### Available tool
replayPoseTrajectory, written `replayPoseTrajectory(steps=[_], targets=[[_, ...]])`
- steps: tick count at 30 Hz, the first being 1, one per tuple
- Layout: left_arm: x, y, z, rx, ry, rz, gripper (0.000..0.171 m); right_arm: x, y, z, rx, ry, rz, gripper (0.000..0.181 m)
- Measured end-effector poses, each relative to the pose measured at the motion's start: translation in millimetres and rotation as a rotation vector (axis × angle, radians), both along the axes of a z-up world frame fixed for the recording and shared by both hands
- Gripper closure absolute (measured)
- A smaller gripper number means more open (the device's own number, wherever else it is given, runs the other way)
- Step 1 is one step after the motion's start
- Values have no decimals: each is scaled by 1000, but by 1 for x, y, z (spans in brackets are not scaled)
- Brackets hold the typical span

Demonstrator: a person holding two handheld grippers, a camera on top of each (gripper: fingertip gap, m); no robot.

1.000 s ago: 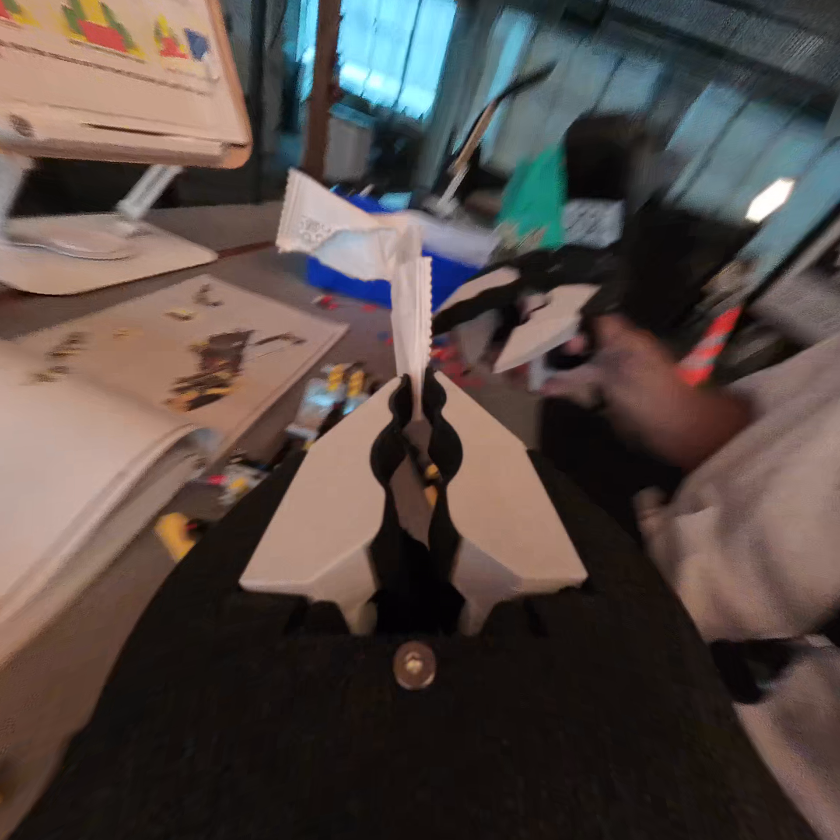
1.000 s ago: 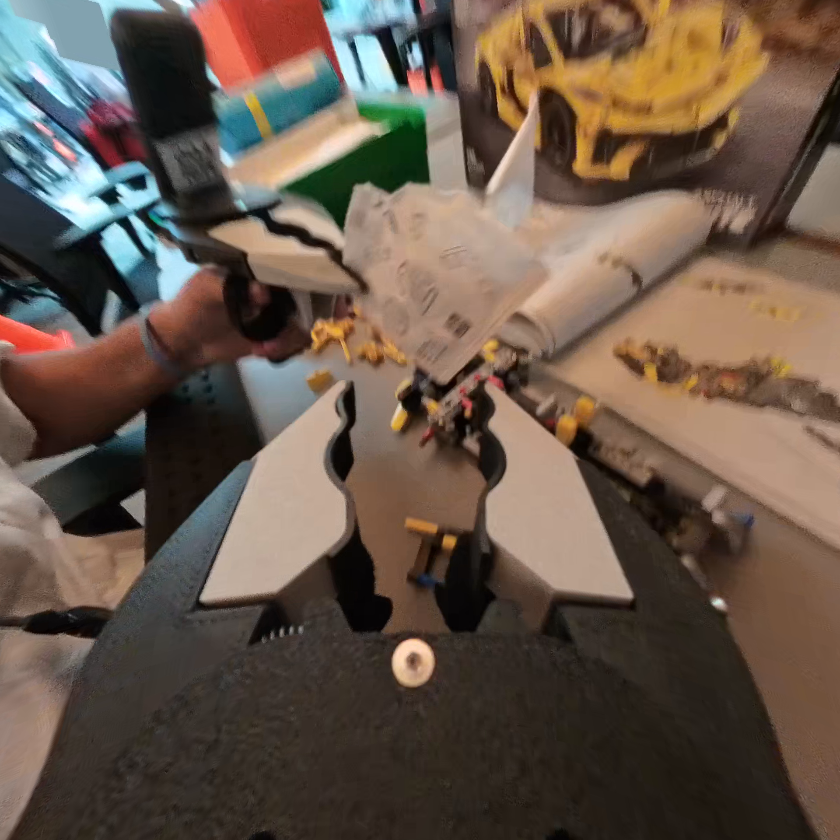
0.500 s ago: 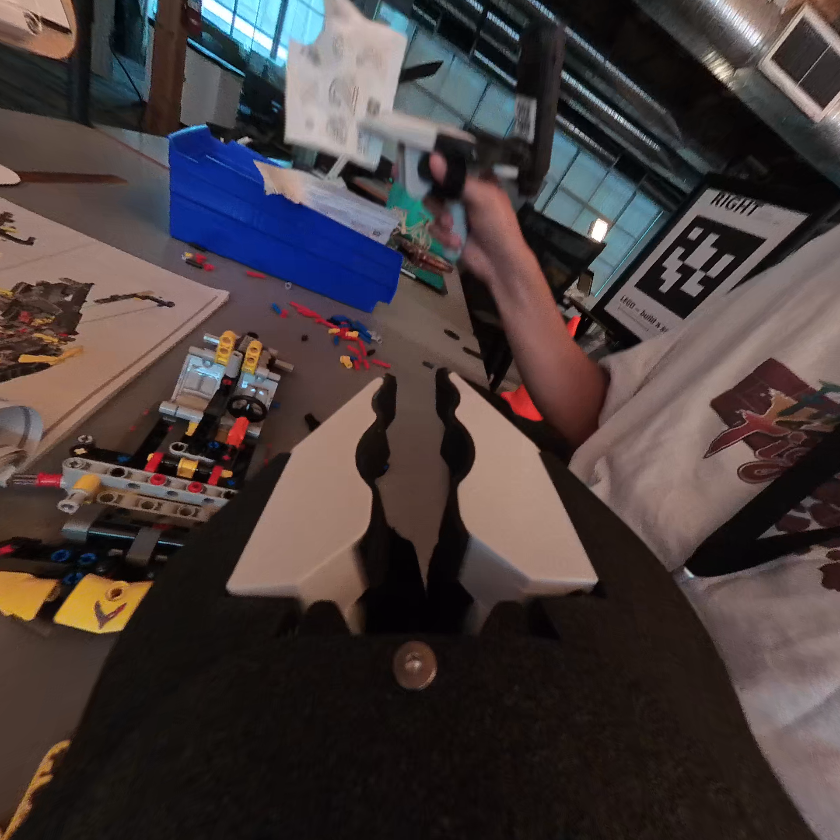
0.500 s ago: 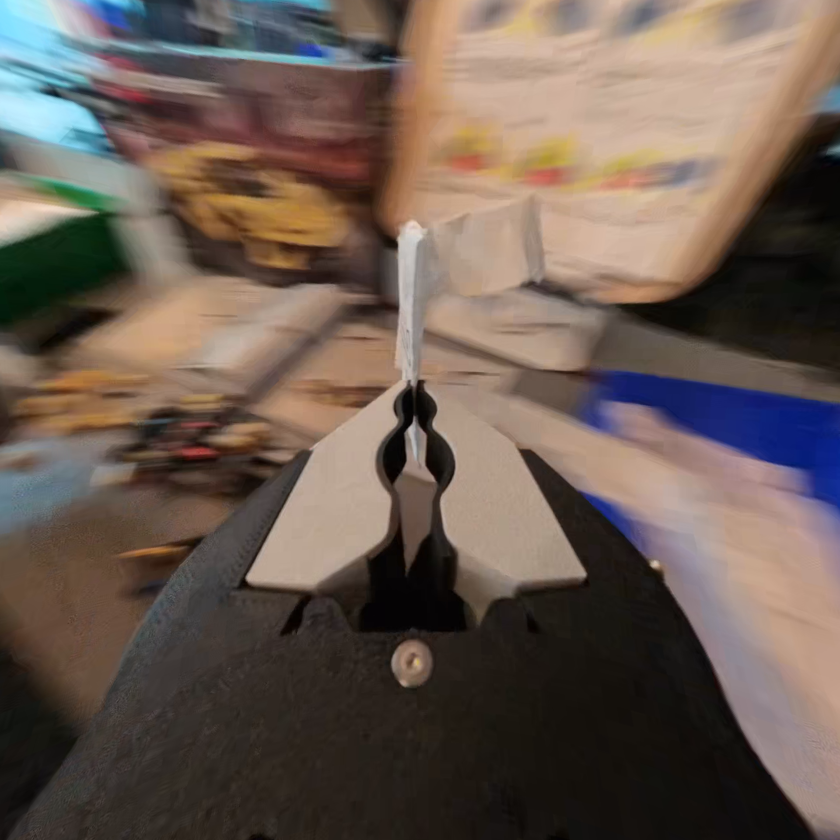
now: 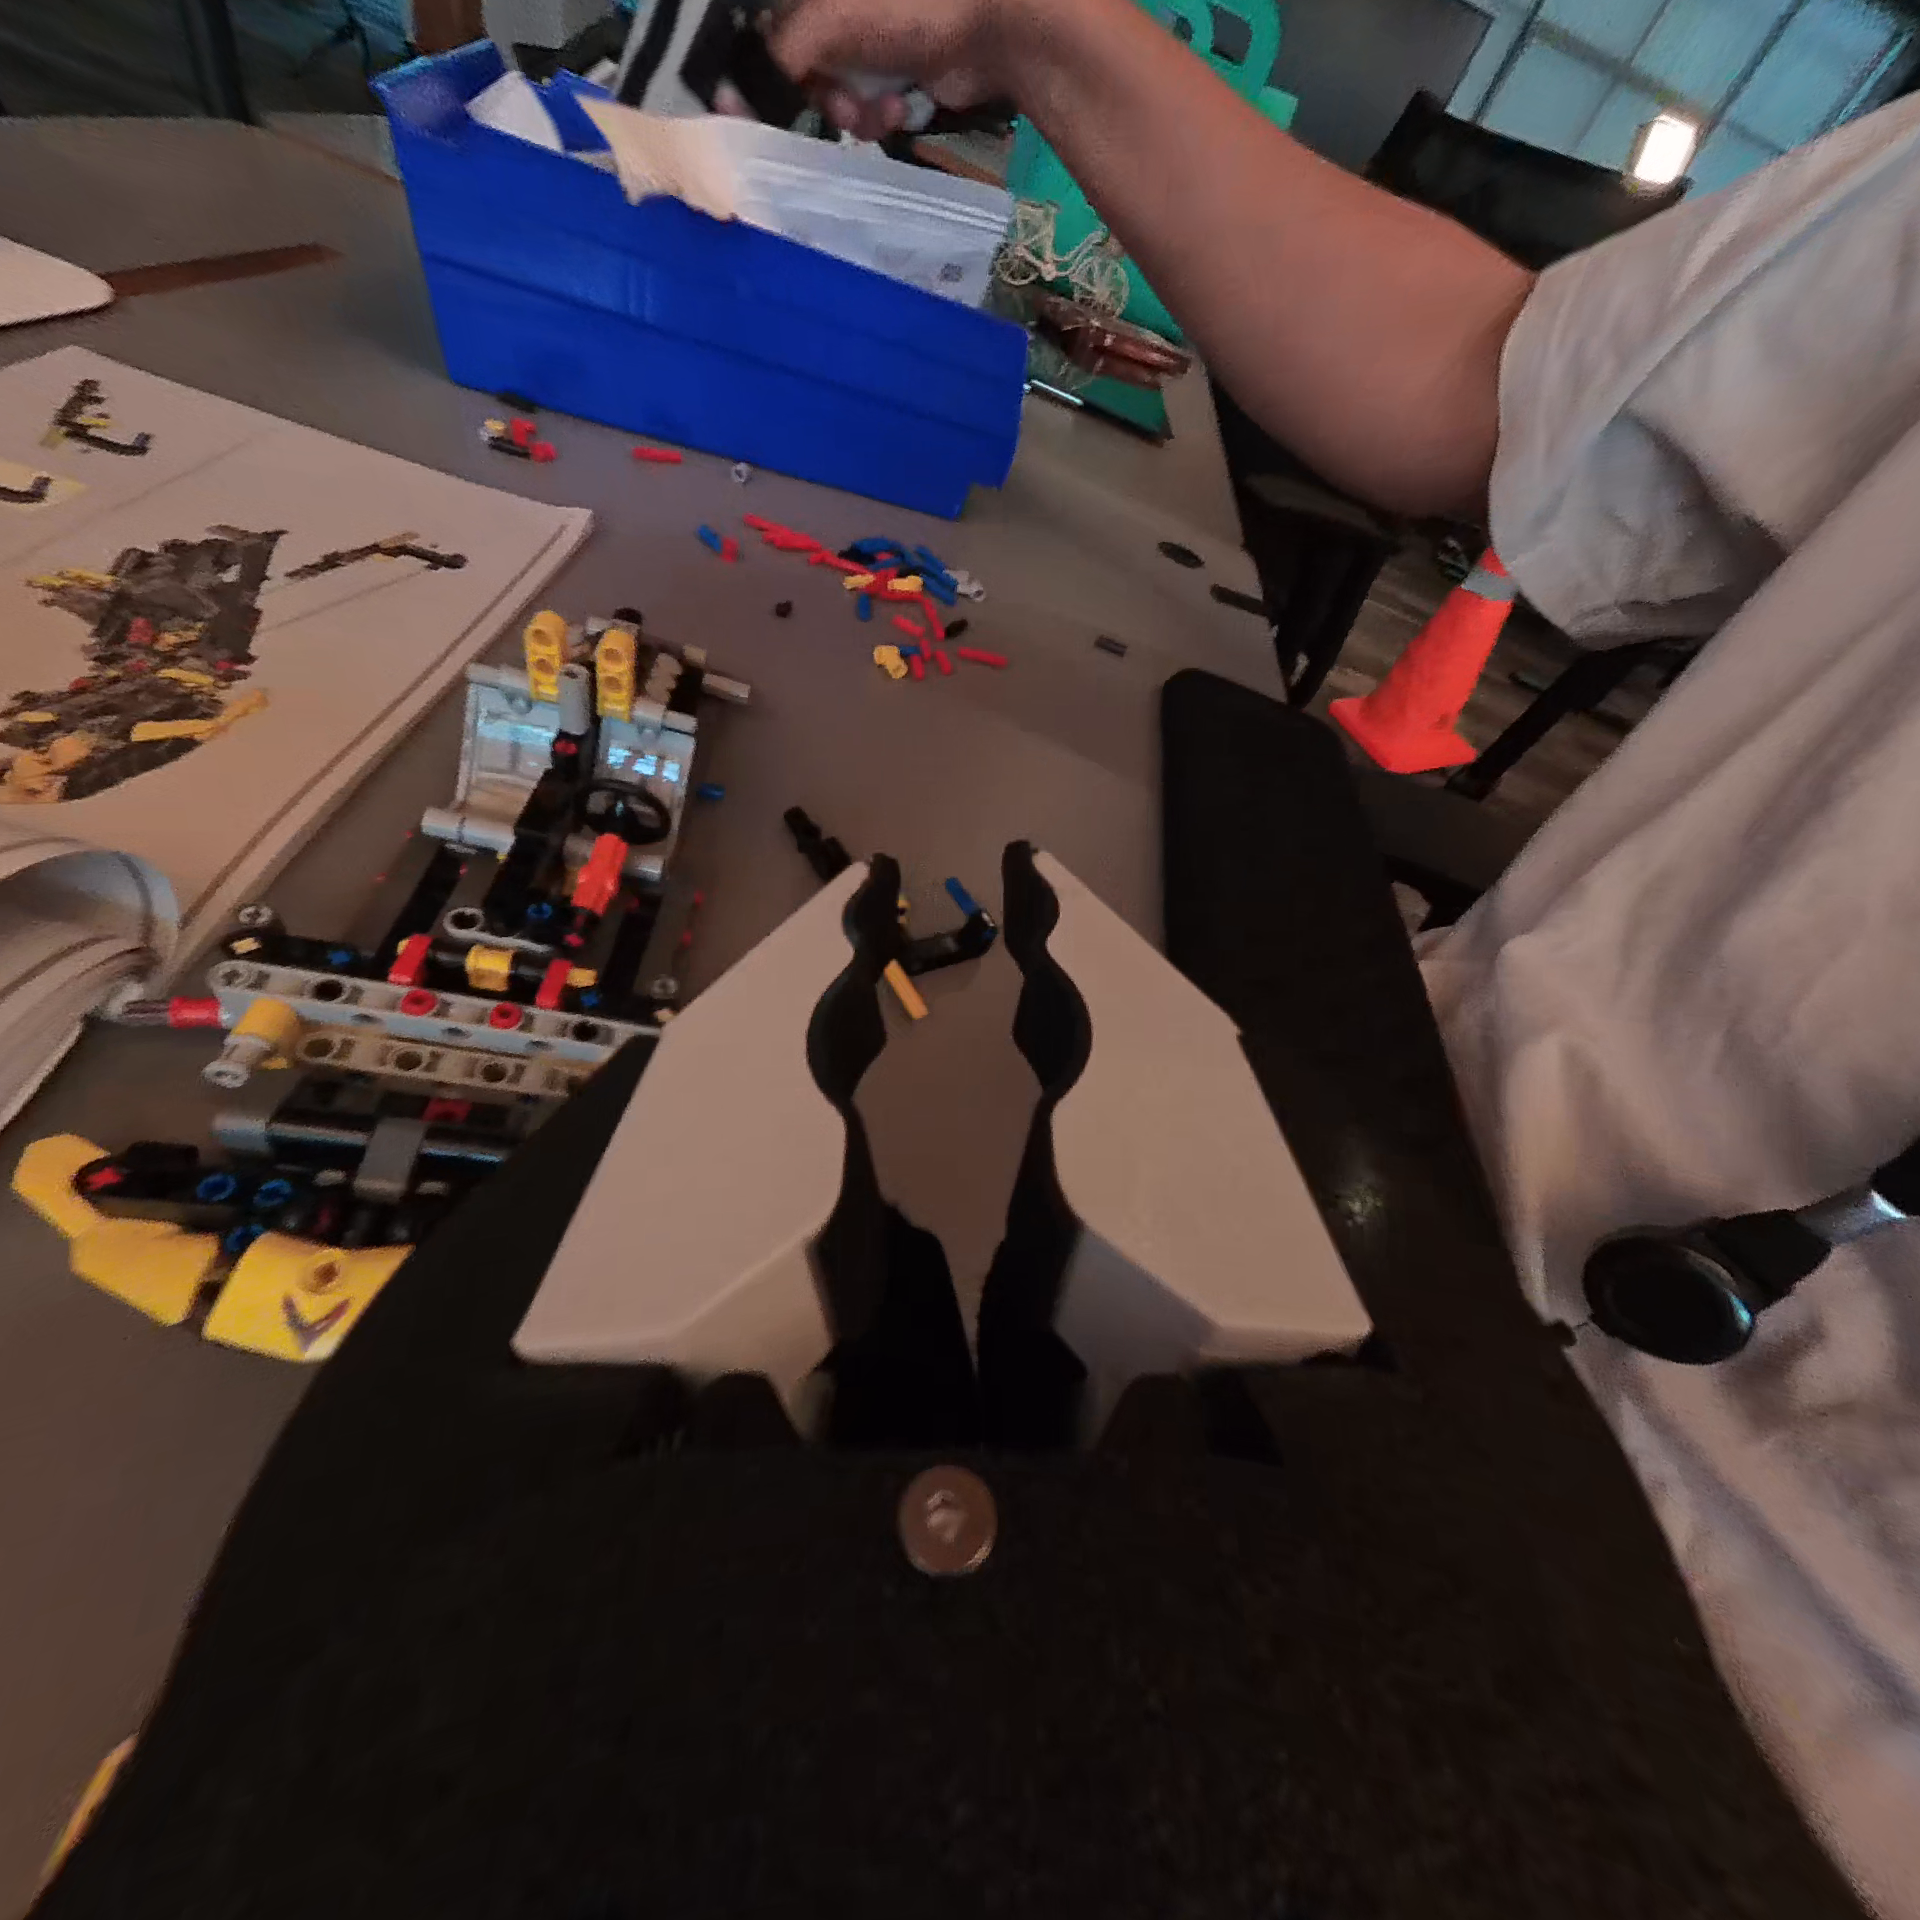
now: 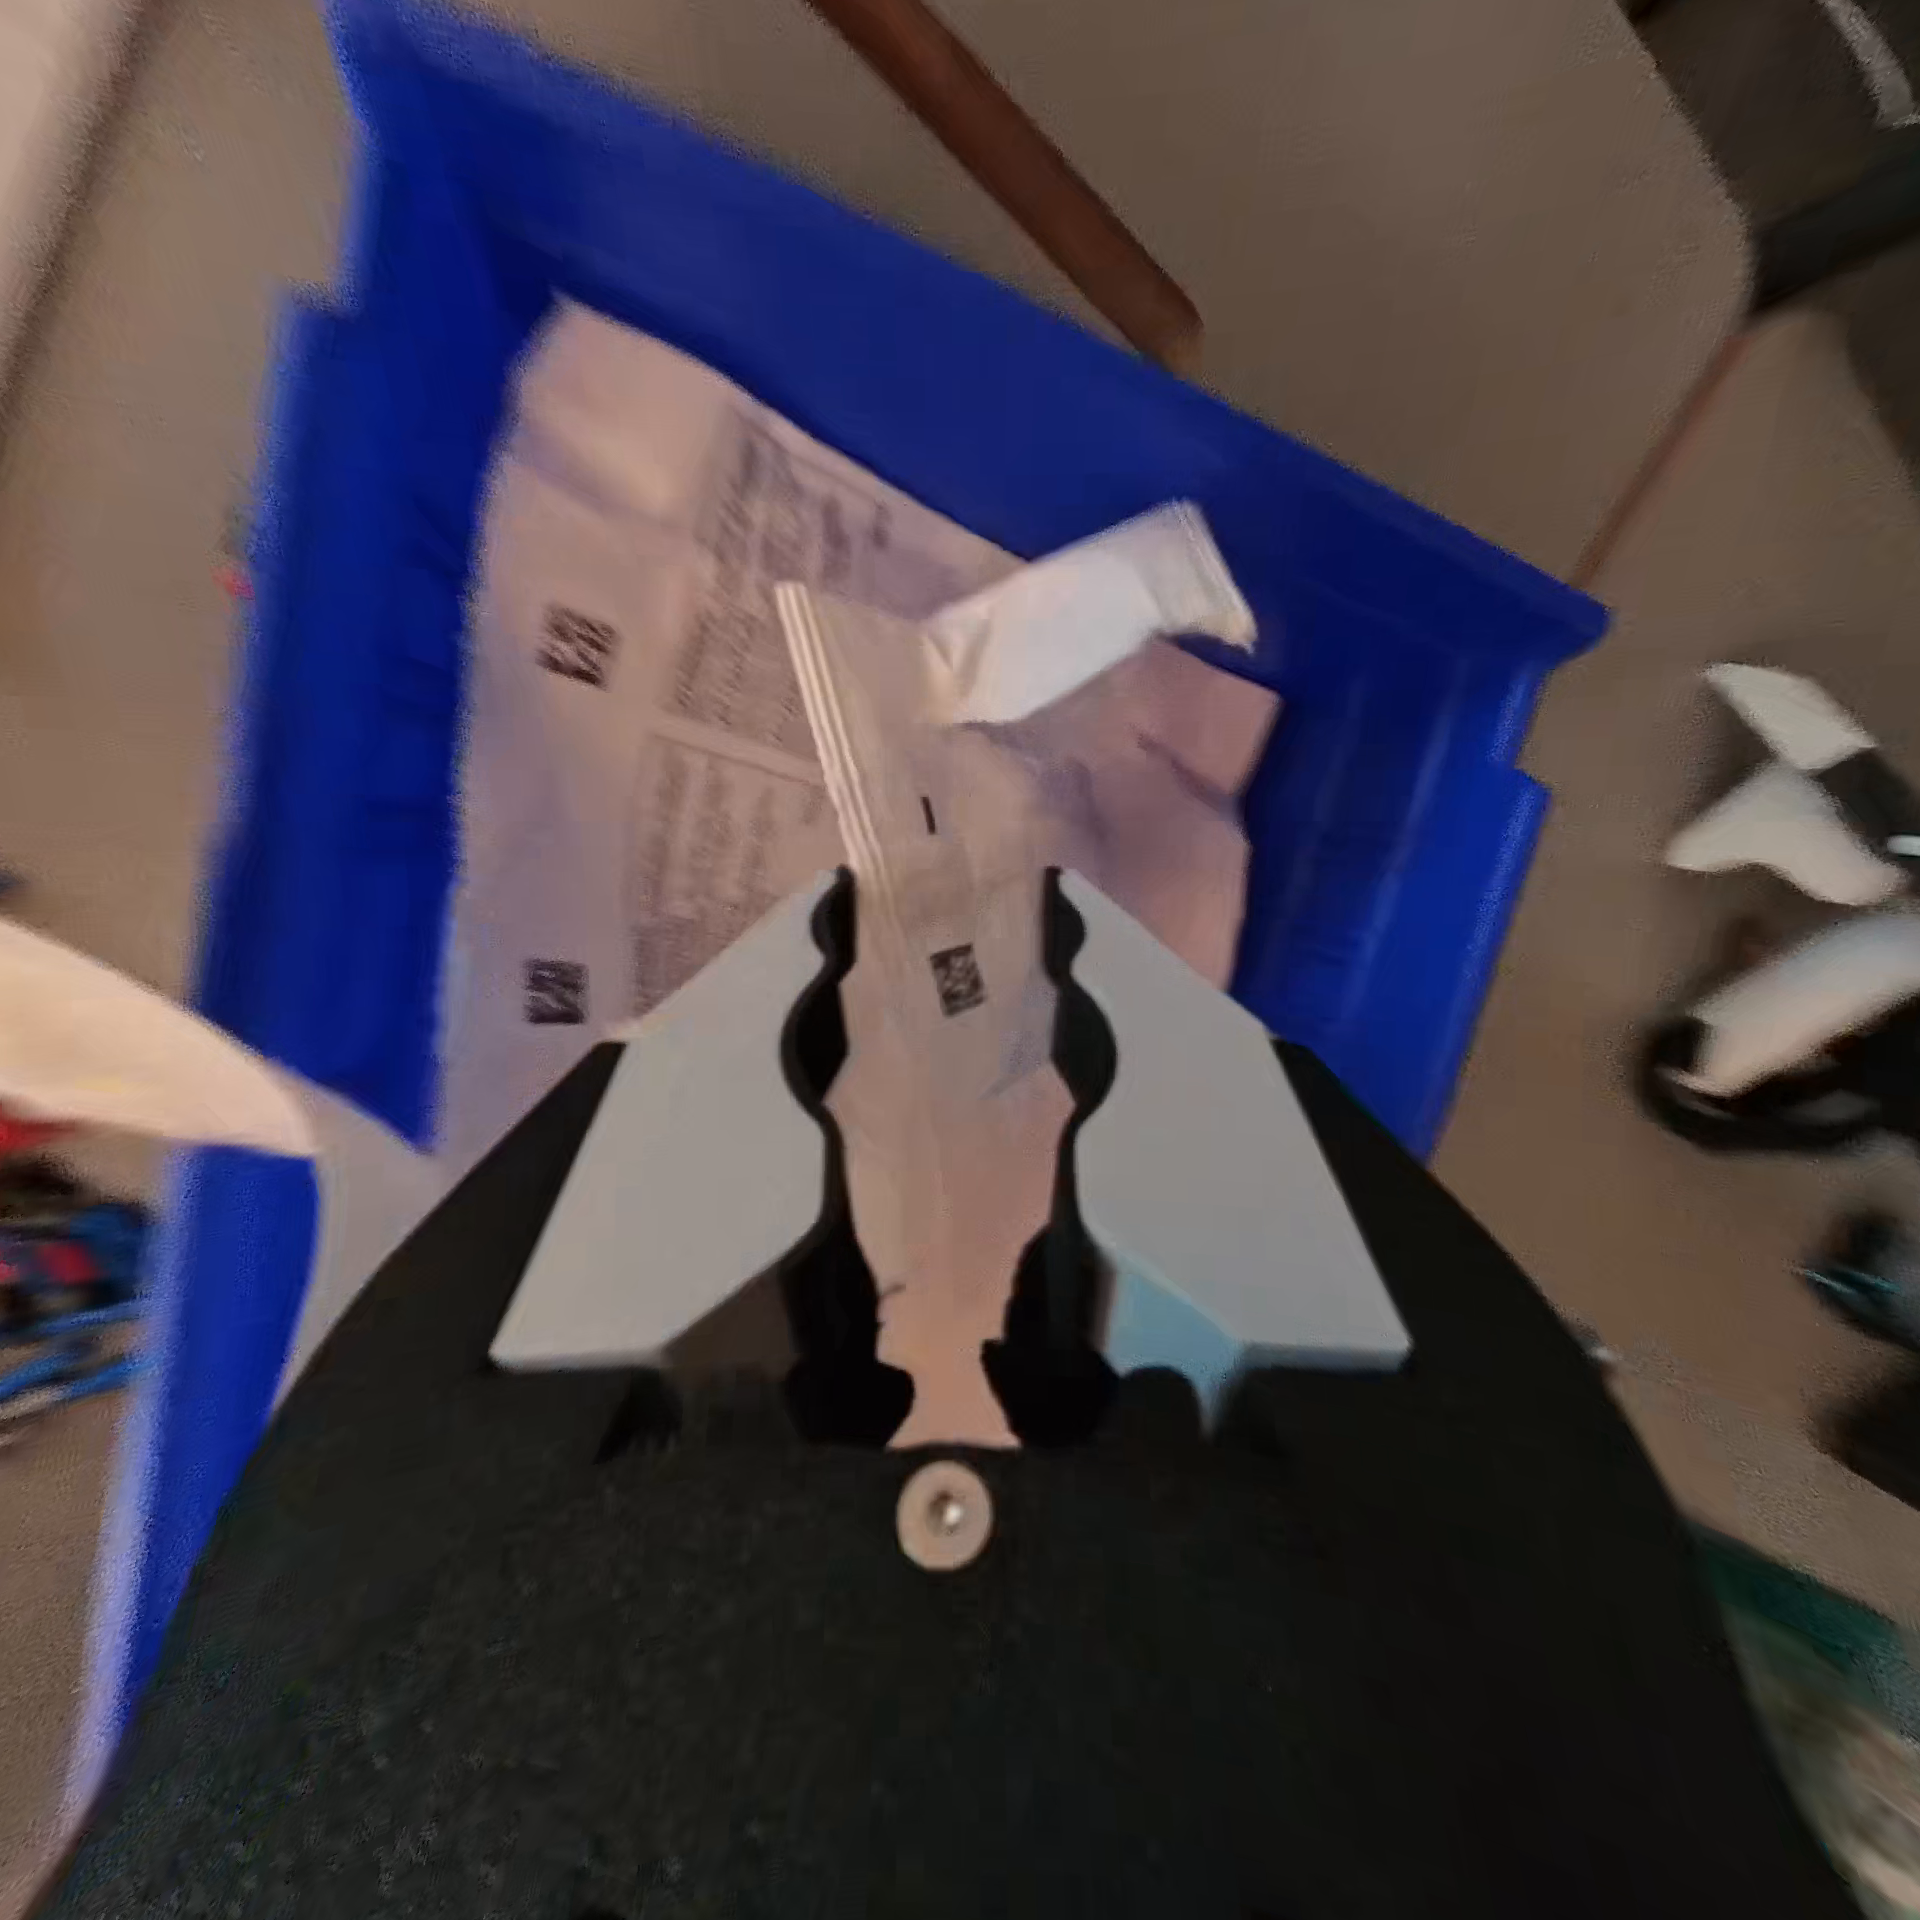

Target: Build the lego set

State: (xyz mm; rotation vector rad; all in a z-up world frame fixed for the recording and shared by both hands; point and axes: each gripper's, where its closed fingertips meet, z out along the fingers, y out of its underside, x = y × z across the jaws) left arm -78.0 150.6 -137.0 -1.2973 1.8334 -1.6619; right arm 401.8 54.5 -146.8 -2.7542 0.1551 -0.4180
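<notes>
Lego chassis (image 5: 488,935), half built in black, grey and yellow, lies on the grey table (image 5: 987,727), and everything else sits around it. Just beside it, on the side away from the person, an open instruction booklet (image 5: 208,623) is spread flat. Beyond the chassis a scatter of small red, blue and yellow pins (image 5: 894,603) lies loose, and farther back stands a blue bin (image 5: 727,343) stuffed with white printed bags (image 5: 862,208). On the near side of the chassis the left gripper (image 5: 945,883) hangs low over the table, its jaws parted and holding nothing; a small black piece with a yellow peg (image 5: 925,966) lies on the table seen between its fingers. A bare forearm (image 5: 1299,281) reaches from a pale sleeve toward the bin. From the right wrist view, the right gripper (image 6: 951,894) is poised above the bin (image 6: 343,727), jaws apart, with a torn paper bag (image 6: 1029,665) in the gap, one edge against a finger; the blur leaves me unable to tell whether it is hanging from that finger or loose. Out past the table edge an orange cone (image 5: 1444,675) stands on the floor.
</notes>
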Motion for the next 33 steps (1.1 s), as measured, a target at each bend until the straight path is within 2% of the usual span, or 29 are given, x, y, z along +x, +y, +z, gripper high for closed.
replayPoseTrajectory(steps=[2,4,7,9,11,13,16,19,21,22,24,28,31,33], targets=[[1,10,3,0,-9,36,154,-6,3,21,164,127,-54,130],[2,24,5,11,-22,90,154,-17,-11,55,318,203,-103,128],[6,50,-1,76,3,199,153,-60,-43,115,519,157,-100,128],[6,59,-6,80,37,224,150,-121,-49,145,683,141,-20,131],[6,62,3,20,21,224,149,-213,-35,152,866,258,155,139],[7,68,6,1,8,244,149,-295,-12,129,958,368,276,149],[9,78,-3,74,34,295,150,-365,44,54,893,427,289,148],[9,85,-13,155,58,342,153,-388,92,-5,763,335,243,143],[8,89,-20,189,85,368,155,-377,107,-32,641,193,174,147],[8,90,-23,202,97,376,156,-376,111,-41,600,179,135,149],[7,91,-27,221,116,382,157,-382,114,-55,562,258,64,155],[6,94,-28,254,120,390,158,-386,125,-47,647,419,24,158],[6,94,-28,256,122,396,158,-382,129,-48,648,426,28,173],[4,93,-29,252,126,390,158,-383,130,-47,648,427,40,173]])
